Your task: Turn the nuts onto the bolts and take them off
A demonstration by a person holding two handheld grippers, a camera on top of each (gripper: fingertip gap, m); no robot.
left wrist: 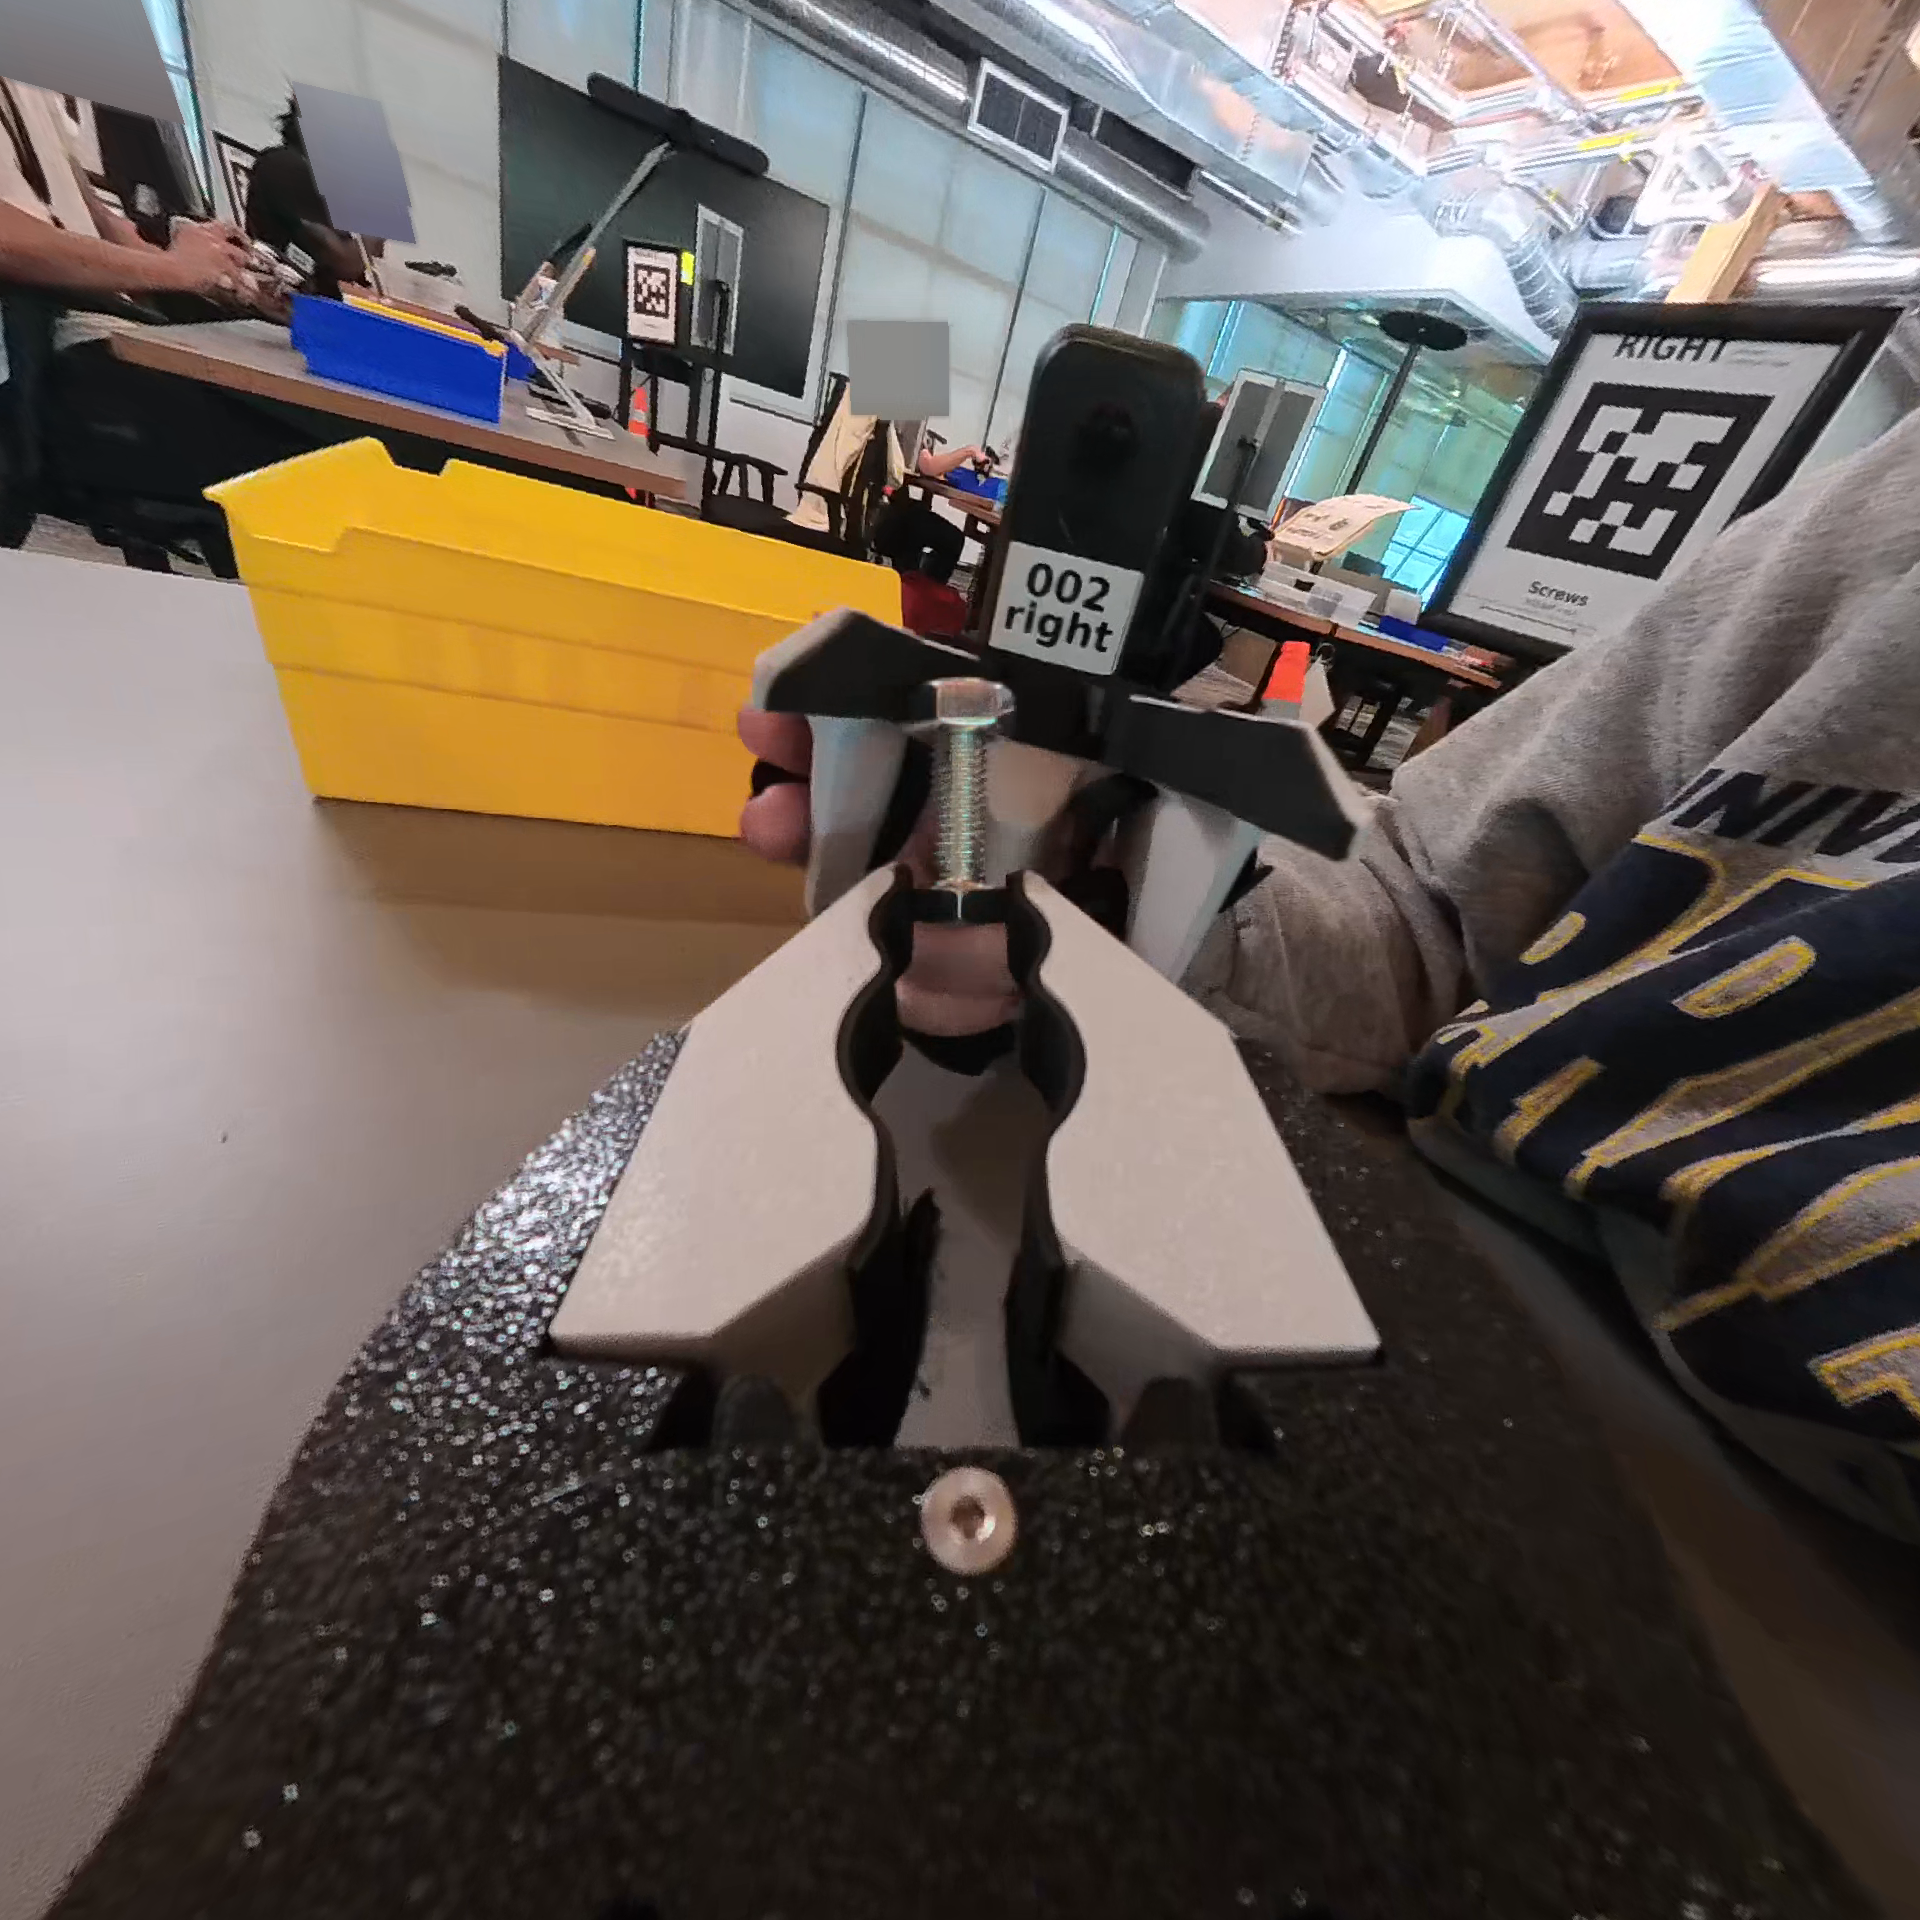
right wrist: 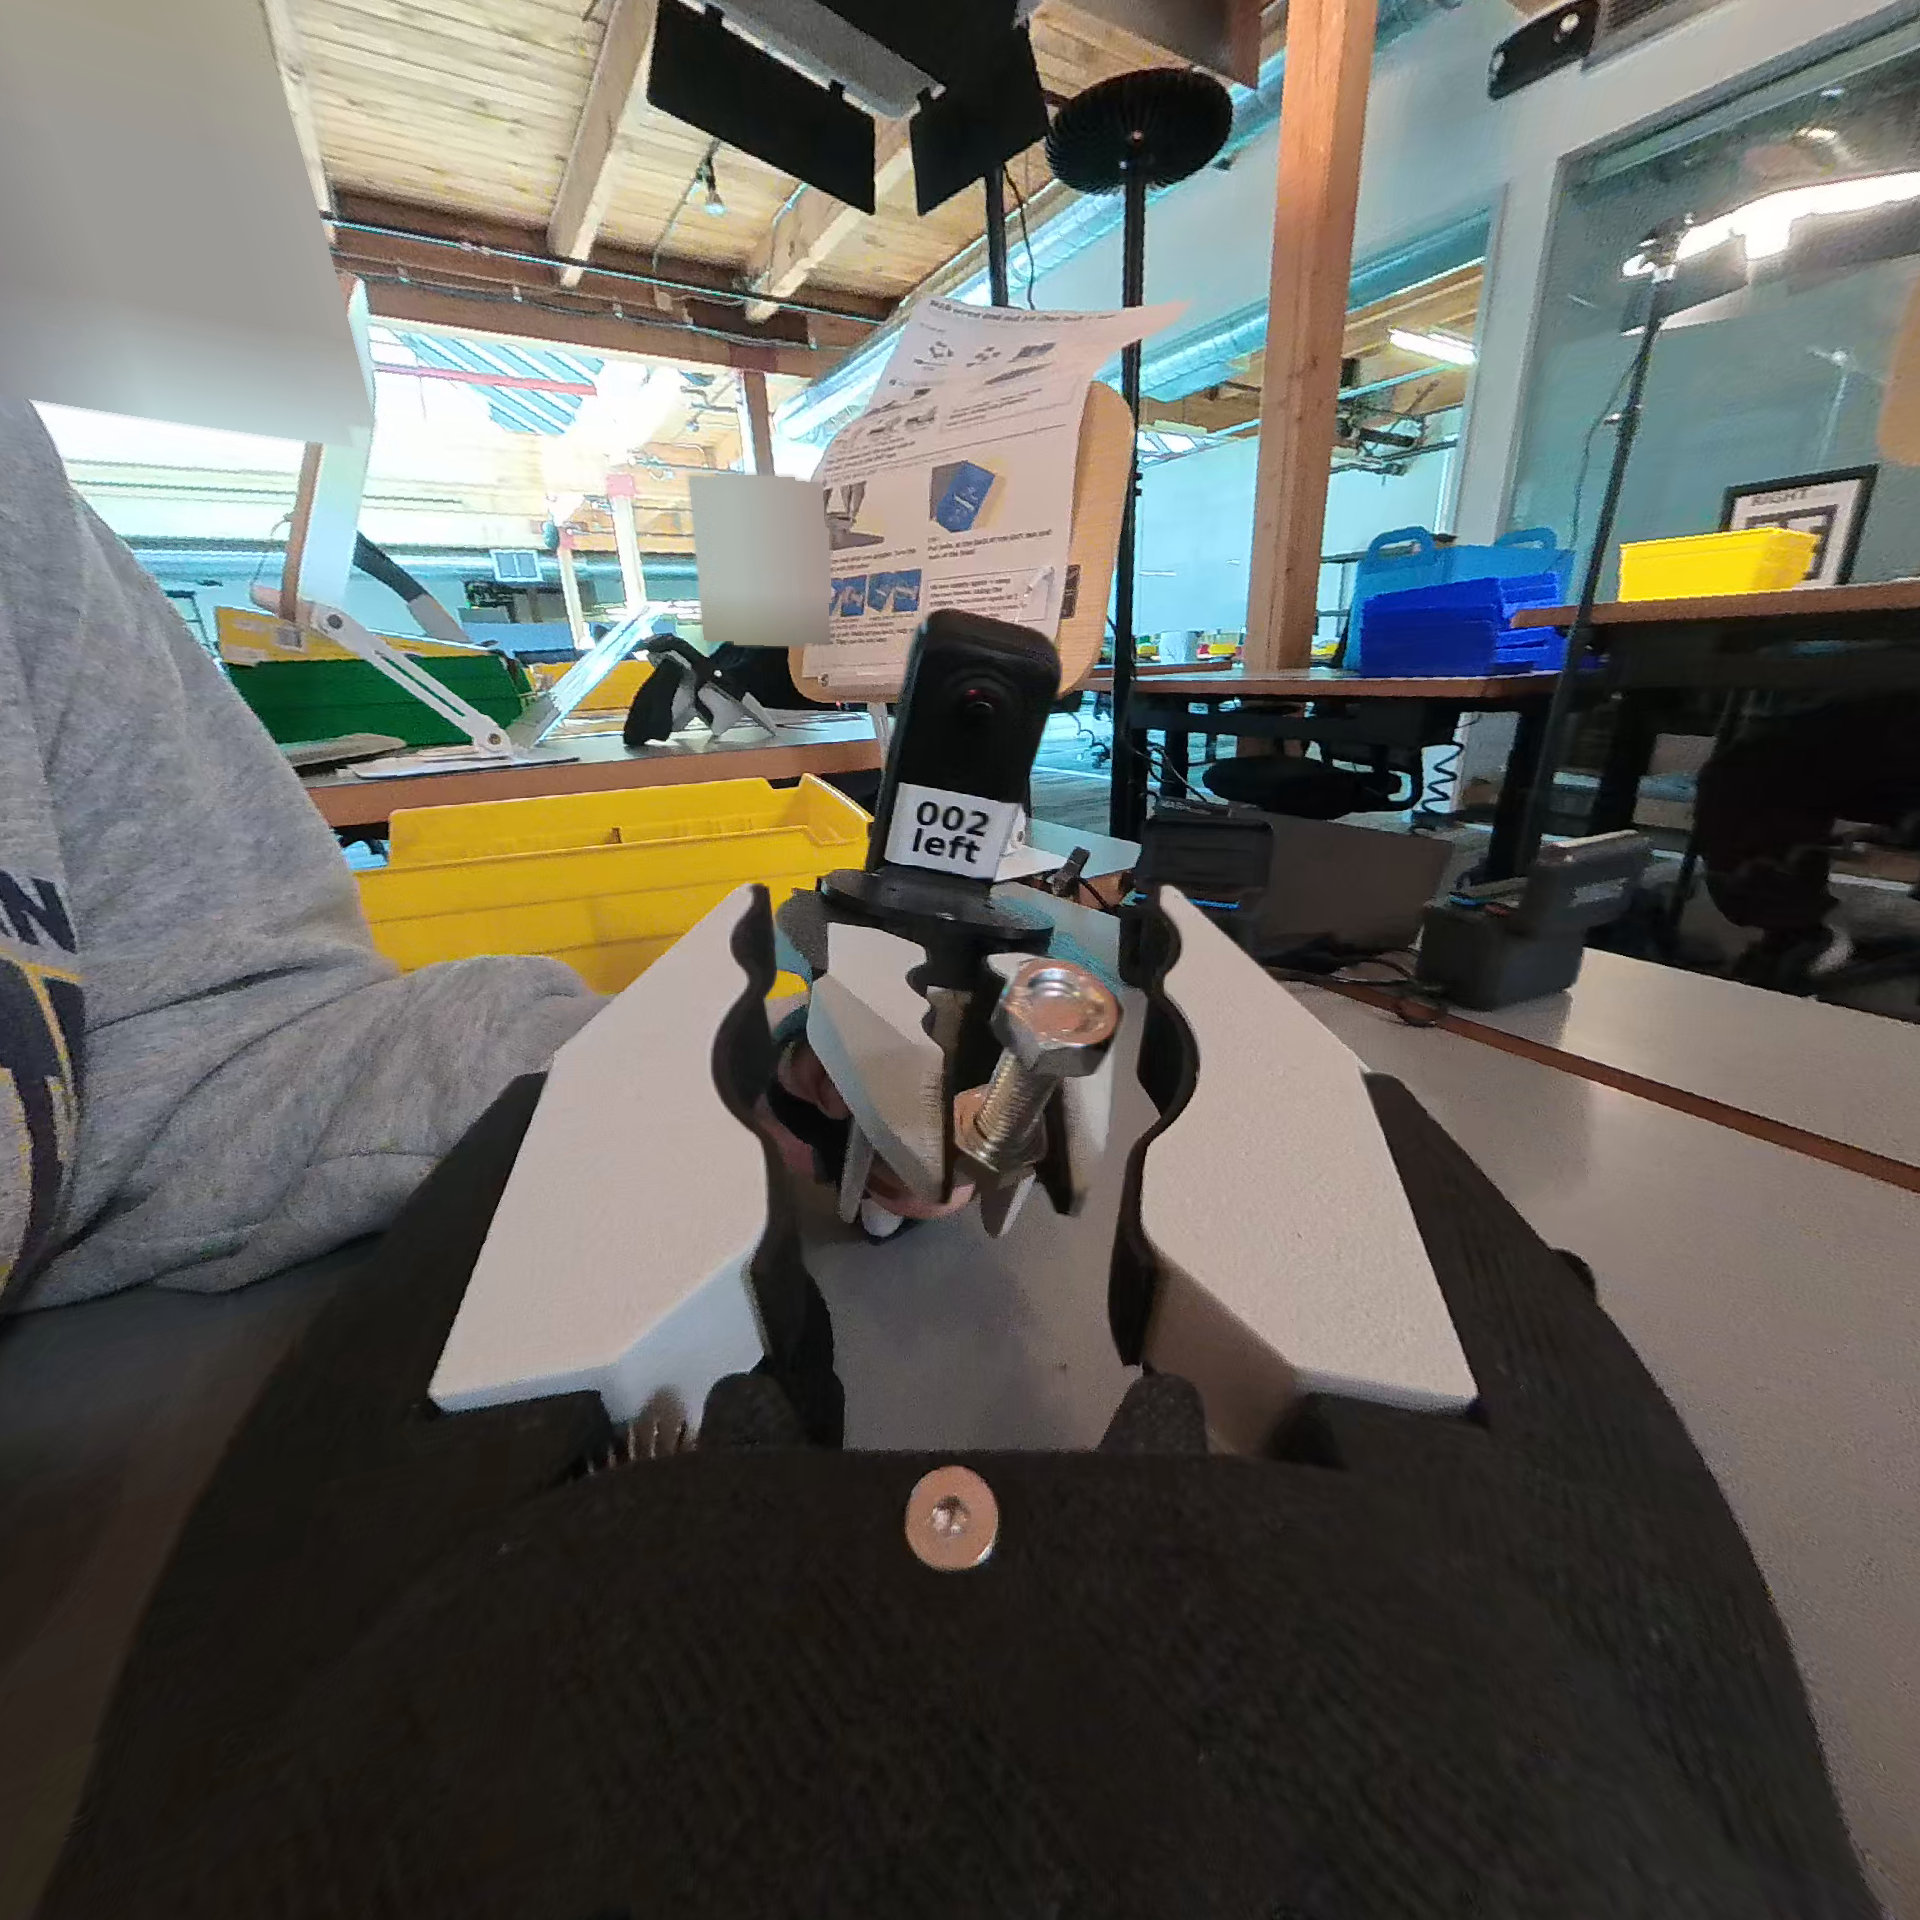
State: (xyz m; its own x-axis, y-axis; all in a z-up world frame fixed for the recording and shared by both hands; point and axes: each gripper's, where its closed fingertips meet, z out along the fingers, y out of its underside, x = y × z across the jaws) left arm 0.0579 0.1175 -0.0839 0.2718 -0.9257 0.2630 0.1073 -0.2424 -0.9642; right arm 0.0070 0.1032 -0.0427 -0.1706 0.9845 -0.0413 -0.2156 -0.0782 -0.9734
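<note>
A silver hex bolt (left wrist: pixel 958 790) stands upright with its head on top. A nut (left wrist: pixel 954 906) sits at the low end of its thread. My left gripper (left wrist: pixel 961 906) is shut on the nut and holds nut and bolt above the grey table (left wrist: pixel 208 1039). My right gripper (left wrist: pixel 1039 748) faces it from behind, open, its fingers spread to either side of the bolt head. In the right wrist view my right gripper (right wrist: pixel 956 935) is open wide. The bolt (right wrist: pixel 1039 1060) tilts between its fingers without touching them, held at the nut (right wrist: pixel 995 1143) by the left gripper (right wrist: pixel 987 1174).
A yellow bin (left wrist: pixel 520 644) stands on the table behind the grippers; it also shows in the right wrist view (right wrist: pixel 603 883). A person's grey sleeve (left wrist: pixel 1558 727) lies at the right. Black devices (right wrist: pixel 1527 914) sit at the table's far edge. A framed marker board (left wrist: pixel 1621 468) stands behind. My right fingertips sit around 6 centimeters from my left ones.
</note>
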